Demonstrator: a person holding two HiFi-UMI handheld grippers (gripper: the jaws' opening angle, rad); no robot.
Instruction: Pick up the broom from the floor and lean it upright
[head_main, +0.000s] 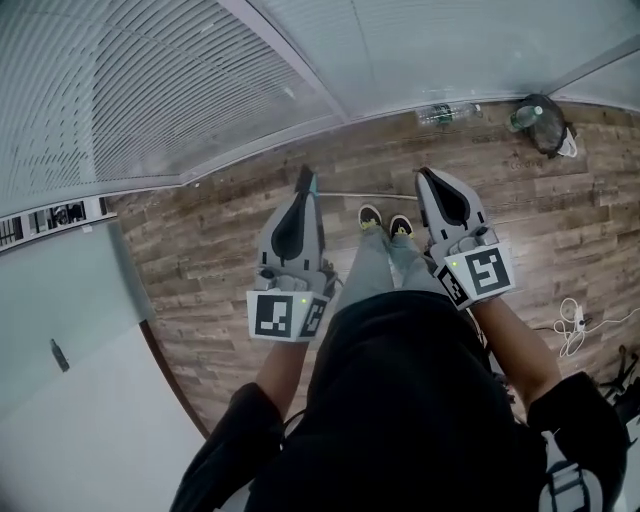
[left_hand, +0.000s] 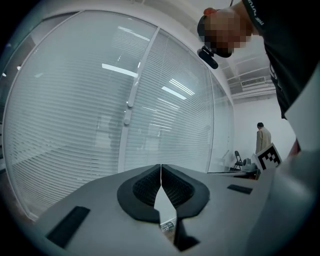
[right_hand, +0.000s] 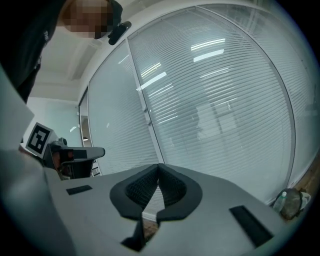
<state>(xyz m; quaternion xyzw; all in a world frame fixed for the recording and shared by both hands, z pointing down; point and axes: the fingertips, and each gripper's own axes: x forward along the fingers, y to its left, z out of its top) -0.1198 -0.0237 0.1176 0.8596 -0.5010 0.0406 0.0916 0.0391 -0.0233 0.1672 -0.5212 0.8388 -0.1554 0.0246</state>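
Two closed, empty grippers: left gripper (head_main: 306, 174), right gripper (head_main: 424, 175); two shoes (head_main: 370, 216) between

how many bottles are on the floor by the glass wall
2: a clear bottle lying flat; right of it, a greenish bottle beside the dark bag. Others may be hidden.

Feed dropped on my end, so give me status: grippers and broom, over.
Left gripper shut, empty. Right gripper shut, empty. Thin pole, likely the broom handle, flat on floor past shoes. Nothing seen blocking it.
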